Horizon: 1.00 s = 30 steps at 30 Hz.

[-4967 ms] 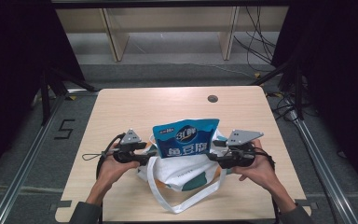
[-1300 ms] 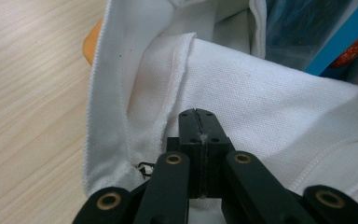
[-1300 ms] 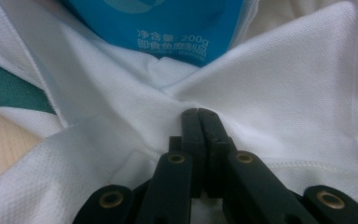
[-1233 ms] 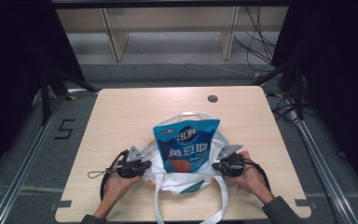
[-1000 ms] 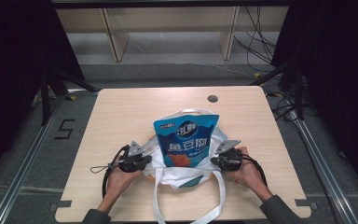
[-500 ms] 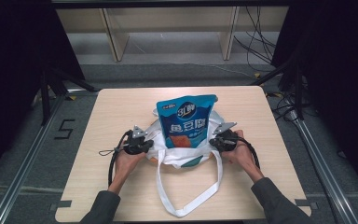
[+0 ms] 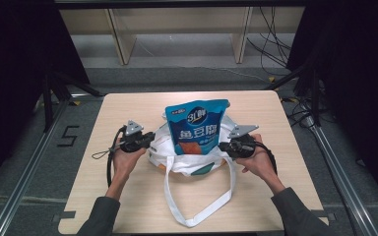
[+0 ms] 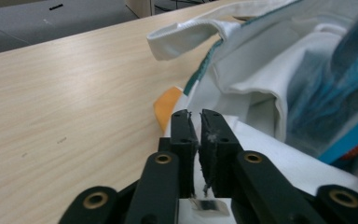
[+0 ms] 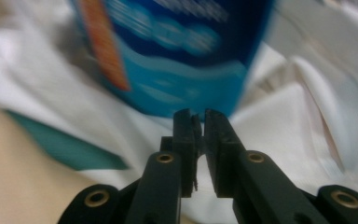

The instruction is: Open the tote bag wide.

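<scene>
A white tote bag (image 7: 192, 160) with teal trim lies mid-table, and a blue snack pouch (image 7: 197, 129) stands upright in it. One long handle (image 7: 199, 216) trails toward the near edge. My left gripper (image 7: 147, 140) is at the bag's left side and my right gripper (image 7: 222, 146) at its right. In the left gripper view the left gripper (image 8: 195, 114) shows a thin gap over the white cloth (image 8: 256, 79). The right gripper (image 9: 196, 114) points at the pouch (image 9: 177, 56). Both pairs of jaws have just been opening, and nothing sits between them.
The wooden table (image 7: 128, 196) has bare room on both sides of the bag and behind it. A floor marker shaped like a 5 (image 7: 68, 136) lies to the left. Shelf legs (image 7: 120, 42) and cables (image 7: 275, 44) stand beyond the far edge.
Both hands and the bag have shifted away from the near edge toward mid-table and risen a little. The pouch stands farther back, and more of the handle strap lies stretched out in front.
</scene>
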Each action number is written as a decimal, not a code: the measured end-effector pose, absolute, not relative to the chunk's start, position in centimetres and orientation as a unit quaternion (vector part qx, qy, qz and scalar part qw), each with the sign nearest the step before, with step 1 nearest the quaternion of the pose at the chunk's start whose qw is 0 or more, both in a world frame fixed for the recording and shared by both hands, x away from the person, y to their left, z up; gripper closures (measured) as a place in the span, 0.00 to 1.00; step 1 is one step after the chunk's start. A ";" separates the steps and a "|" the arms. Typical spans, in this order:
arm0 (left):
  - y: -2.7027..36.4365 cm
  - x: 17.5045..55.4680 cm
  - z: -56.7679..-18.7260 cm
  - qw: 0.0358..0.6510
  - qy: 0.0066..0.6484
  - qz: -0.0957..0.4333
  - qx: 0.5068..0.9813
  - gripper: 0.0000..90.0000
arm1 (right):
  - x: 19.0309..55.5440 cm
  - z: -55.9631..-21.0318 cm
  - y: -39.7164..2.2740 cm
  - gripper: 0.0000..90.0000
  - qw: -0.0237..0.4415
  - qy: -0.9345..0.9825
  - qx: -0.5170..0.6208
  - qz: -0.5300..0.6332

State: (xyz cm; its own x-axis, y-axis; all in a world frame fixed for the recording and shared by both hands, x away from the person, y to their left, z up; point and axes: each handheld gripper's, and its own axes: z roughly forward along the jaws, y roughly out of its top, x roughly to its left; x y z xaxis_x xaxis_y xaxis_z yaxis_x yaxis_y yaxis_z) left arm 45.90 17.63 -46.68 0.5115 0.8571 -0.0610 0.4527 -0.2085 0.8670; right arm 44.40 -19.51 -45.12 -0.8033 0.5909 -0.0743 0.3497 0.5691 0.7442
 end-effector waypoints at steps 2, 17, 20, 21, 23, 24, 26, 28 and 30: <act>17.7 46.6 -47.1 0.441 0.441 0.230 0.747 0.95 | 43.3 -44.8 -18.7 0.96 0.153 0.876 0.250 0.384; 17.5 48.9 -52.3 0.422 0.472 0.164 0.756 0.99 | 42.1 -50.1 -16.4 1.00 0.139 0.916 0.223 0.303; 17.4 48.9 -51.9 0.413 0.469 0.167 0.763 0.98 | 42.0 -50.1 -16.5 1.00 0.136 0.915 0.224 0.306; 17.2 48.7 -51.5 0.413 0.469 0.172 0.762 0.94 | 42.1 -50.1 -16.5 1.00 0.137 0.914 0.224 0.308; 16.8 47.9 -49.7 0.429 0.463 0.177 0.755 0.87 | 42.1 -50.0 -16.5 1.00 0.140 0.914 0.225 0.307; 16.7 47.5 -49.0 0.427 0.454 0.188 0.759 0.86 | 42.0 -49.9 -16.5 1.00 0.139 0.913 0.227 0.308; 16.5 46.6 -47.9 0.431 0.436 0.182 0.768 0.87 | 41.8 -49.6 -16.6 0.98 0.140 0.912 0.225 0.312; 16.2 46.1 -47.6 0.439 0.435 0.176 0.766 0.88 | 41.9 -49.4 -16.7 0.98 0.143 0.911 0.224 0.314; 15.5 45.0 -47.3 0.447 0.419 0.166 0.773 0.89 | 41.9 -49.5 -16.8 0.98 0.145 0.910 0.226 0.317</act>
State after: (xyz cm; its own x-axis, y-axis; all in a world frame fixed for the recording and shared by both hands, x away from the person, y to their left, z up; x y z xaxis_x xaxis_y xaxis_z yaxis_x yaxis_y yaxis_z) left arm 45.00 15.46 -47.30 0.5940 0.7957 -0.1182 0.4986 -0.2489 0.8304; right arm 41.91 -16.78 -49.45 -0.8557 0.5033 -0.1206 0.3197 0.6973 0.6416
